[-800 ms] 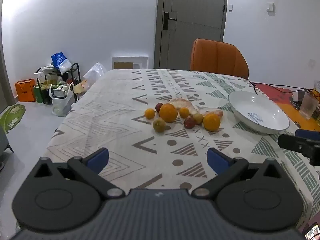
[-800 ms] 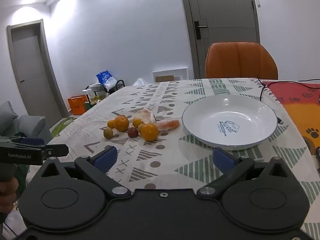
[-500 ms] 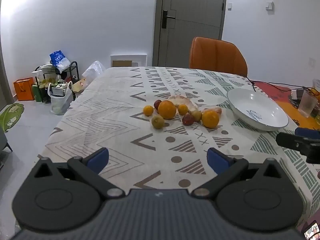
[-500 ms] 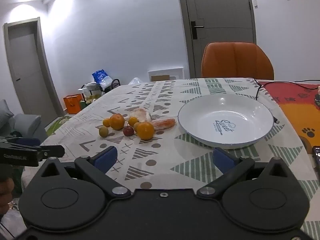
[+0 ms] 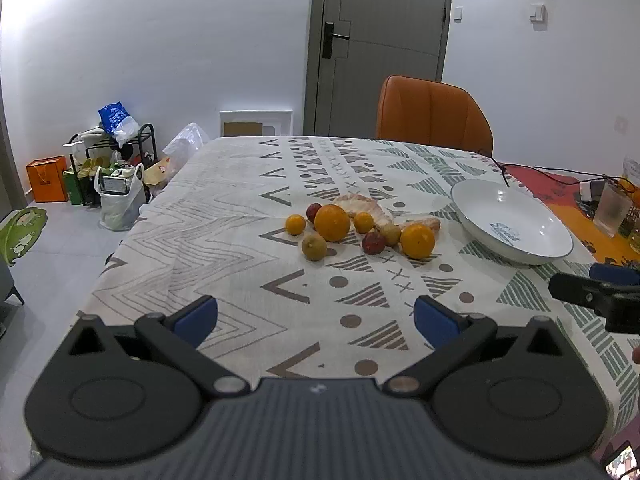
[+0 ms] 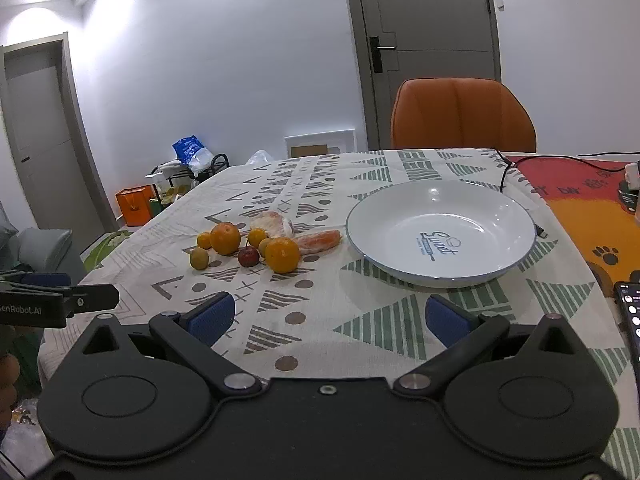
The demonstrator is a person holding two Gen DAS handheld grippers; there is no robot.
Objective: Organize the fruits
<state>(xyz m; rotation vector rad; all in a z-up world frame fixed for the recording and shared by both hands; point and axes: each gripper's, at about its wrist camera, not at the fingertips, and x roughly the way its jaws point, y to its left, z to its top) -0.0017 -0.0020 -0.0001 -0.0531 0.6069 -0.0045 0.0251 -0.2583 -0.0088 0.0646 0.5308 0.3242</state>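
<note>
A cluster of fruit lies mid-table on the patterned cloth: two large oranges (image 5: 332, 223) (image 5: 417, 241), small oranges (image 5: 295, 224), a green-brown fruit (image 5: 314, 247), a dark red fruit (image 5: 373, 243) and peeled orange pieces (image 5: 360, 205). The same cluster shows in the right wrist view (image 6: 248, 244). An empty white bowl (image 5: 516, 204) (image 6: 404, 204) stands right of the fruit. My left gripper (image 5: 316, 318) is open and empty, near the table's front edge, well short of the fruit. My right gripper (image 6: 330, 316) is open and empty, in front of the bowl.
An orange chair (image 5: 434, 114) stands at the table's far side. A cable (image 6: 508, 168), a red and orange mat (image 6: 580, 184) and a phone (image 6: 630, 316) lie at the right. A glass (image 5: 610, 208) stands far right. Bags and a rack (image 5: 104, 160) are on the floor left.
Both grippers have drawn back and risen slightly, so the fruit and bowl sit a little farther away in view. Both stay open. Nothing on the table has moved.
</note>
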